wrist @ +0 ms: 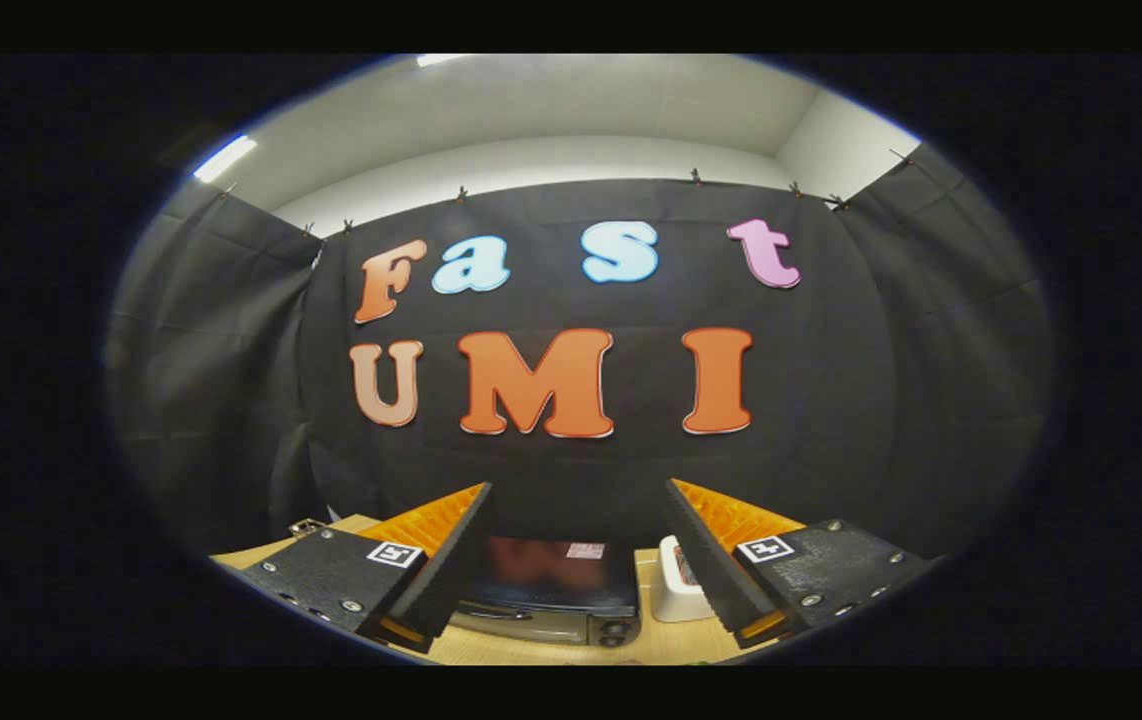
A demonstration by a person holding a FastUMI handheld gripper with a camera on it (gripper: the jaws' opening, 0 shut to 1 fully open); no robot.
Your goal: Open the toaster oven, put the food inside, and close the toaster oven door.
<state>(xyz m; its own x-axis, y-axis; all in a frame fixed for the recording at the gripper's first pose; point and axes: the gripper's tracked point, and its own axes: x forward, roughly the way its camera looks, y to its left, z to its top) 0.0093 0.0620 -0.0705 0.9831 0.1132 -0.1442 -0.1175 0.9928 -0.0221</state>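
The toaster oven (551, 590) sits low on the wooden table (521, 650), seen from above between my two fingers. Its dark glossy top shows, along with a strip of its front and knobs at the lower right corner. Whether its door is open, I cannot tell from this angle. My gripper (576, 530) is held high above the table and points toward the booth wall. Its fingers (451, 560) are spread wide apart, open, with nothing between them.
A small white object (679, 585) stands on the table just right of the oven, partly behind my right finger. A small metal thing (306, 526) lies at the table's far left corner. Black cloth walls close the booth on three sides.
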